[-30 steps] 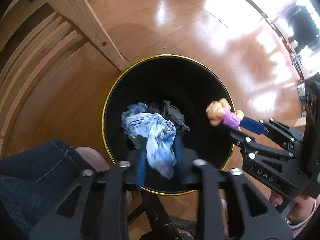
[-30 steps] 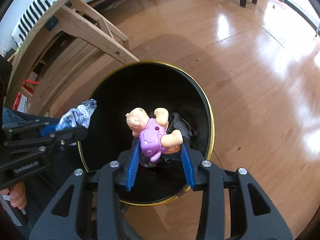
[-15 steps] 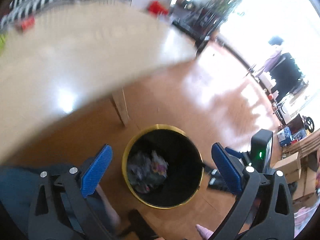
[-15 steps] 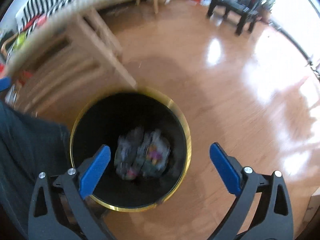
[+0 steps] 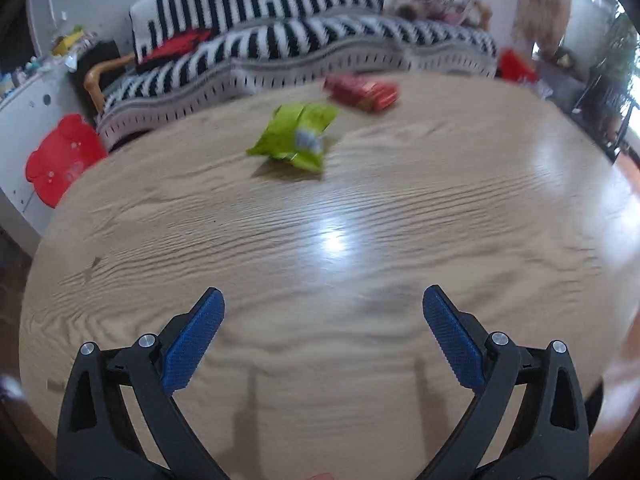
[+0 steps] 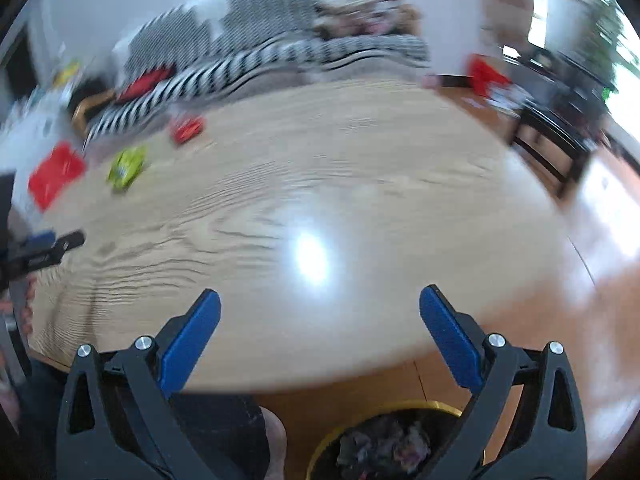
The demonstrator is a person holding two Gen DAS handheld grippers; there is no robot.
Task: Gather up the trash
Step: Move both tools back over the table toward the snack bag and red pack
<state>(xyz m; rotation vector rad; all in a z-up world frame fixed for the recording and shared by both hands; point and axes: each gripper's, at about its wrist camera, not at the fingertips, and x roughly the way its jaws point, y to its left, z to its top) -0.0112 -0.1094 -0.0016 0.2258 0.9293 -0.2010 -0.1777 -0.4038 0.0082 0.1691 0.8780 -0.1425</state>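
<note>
A green snack bag (image 5: 296, 136) and a red snack packet (image 5: 362, 90) lie on the far part of the round wooden table (image 5: 320, 264). Both show in the right wrist view, green bag (image 6: 126, 168) and red packet (image 6: 188, 128), at the far left of the table (image 6: 360, 208). My left gripper (image 5: 323, 320) is open and empty above the near part of the table. My right gripper (image 6: 320, 320) is open and empty over the table's near edge. The black bin with gold rim (image 6: 384, 412) sits on the floor below it, holding crumpled trash (image 6: 384, 446).
A striped sofa (image 5: 288, 40) stands behind the table. A red bear-shaped stool (image 5: 60, 158) is at the far left. A dark side table (image 6: 560, 136) stands at right on the wooden floor. The left gripper's tip (image 6: 60, 246) shows at left in the right wrist view.
Both grippers let go of the blue cloth and the doll into the bin, opened wide, then rose and swung up from the bin to face the tabletop.
</note>
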